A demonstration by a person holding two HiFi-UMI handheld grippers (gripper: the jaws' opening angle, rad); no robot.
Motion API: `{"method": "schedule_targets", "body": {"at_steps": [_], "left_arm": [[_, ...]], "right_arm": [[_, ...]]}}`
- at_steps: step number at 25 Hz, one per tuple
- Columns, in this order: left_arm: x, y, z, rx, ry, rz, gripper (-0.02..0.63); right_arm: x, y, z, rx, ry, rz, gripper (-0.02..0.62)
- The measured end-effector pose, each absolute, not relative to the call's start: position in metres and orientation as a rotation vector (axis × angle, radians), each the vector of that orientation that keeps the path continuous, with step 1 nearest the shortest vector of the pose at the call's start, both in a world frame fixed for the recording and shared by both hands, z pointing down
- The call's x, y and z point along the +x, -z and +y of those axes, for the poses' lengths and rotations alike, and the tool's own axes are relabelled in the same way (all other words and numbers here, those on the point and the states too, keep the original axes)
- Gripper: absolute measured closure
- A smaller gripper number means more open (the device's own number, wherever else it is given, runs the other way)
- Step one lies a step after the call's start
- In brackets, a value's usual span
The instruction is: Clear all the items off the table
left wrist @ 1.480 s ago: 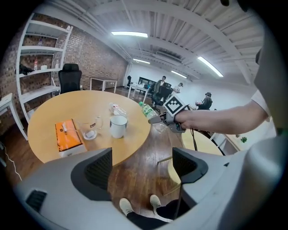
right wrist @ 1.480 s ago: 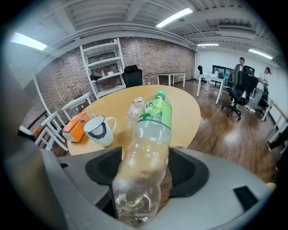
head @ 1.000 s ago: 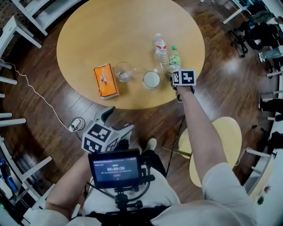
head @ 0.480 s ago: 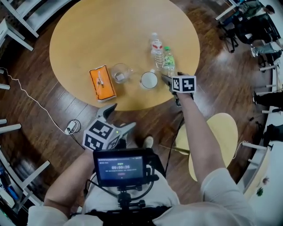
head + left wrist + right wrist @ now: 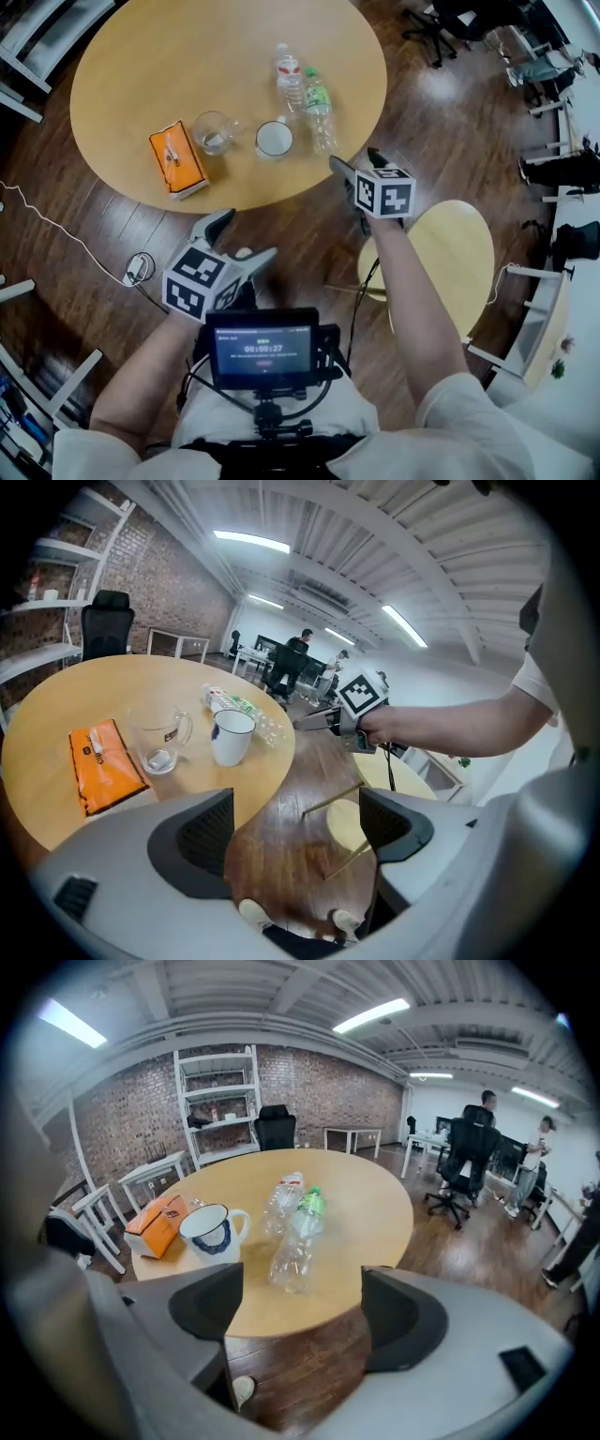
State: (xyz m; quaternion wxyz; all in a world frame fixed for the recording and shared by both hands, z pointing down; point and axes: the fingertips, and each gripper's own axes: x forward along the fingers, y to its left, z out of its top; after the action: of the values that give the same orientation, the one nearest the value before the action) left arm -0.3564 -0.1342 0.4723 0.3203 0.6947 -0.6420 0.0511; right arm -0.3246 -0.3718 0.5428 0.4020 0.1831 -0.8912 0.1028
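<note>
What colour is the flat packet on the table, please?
Orange; the packet shows best in the head view.

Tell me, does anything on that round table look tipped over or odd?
The green-capped bottle and the red-labelled bottle lie on their sides beside the upright white mug, both looking crumpled. Nothing appears spilled.

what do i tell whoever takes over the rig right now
Left gripper: open, empty, short of the table.
Right gripper: jaws have just been opening, nothing between them, near the green-cap bottle, not touching it.
Also on the table: orange pack, glass mug, white mug, red-label bottle.
Done: nothing visibly cleared.
Left: all five items.
</note>
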Motion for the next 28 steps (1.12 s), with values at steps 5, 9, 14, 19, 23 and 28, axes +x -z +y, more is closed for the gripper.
{"method": "schedule_targets", "body": {"at_steps": [5, 9, 14, 19, 23, 28], "left_arm": [[-0.309, -0.468, -0.135, 1.865, -0.168, -1.686, 0.186], [-0.246, -0.462, -0.133, 1.903, -0.193, -1.692, 0.186], [-0.148, -0.443, -0.129, 1.962, -0.207, -1.703, 0.186], [-0.041, -0.43, -0.114, 2.006, -0.21, -1.677, 0.186], [0.031, -0.423, -0.103, 2.052, -0.258, -1.625, 0.186], [0.086, -0.422, -0.096, 2.154, -0.349, -1.509, 0.186]], "right_arm": [[-0.239, -0.498, -0.344, 0.586, -0.277, -2.366, 0.19], [-0.139, -0.479, -0.316, 0.642, -0.287, -2.412, 0.19], [0.002, -0.458, -0.272, 0.7, -0.282, -2.436, 0.19], [0.149, -0.448, -0.23, 0.815, -0.325, -2.423, 0.19], [0.25, -0.452, -0.205, 0.918, -0.385, -2.388, 0.19], [0.328, -0.46, -0.175, 1.11, -0.484, -2.352, 0.19]]}}
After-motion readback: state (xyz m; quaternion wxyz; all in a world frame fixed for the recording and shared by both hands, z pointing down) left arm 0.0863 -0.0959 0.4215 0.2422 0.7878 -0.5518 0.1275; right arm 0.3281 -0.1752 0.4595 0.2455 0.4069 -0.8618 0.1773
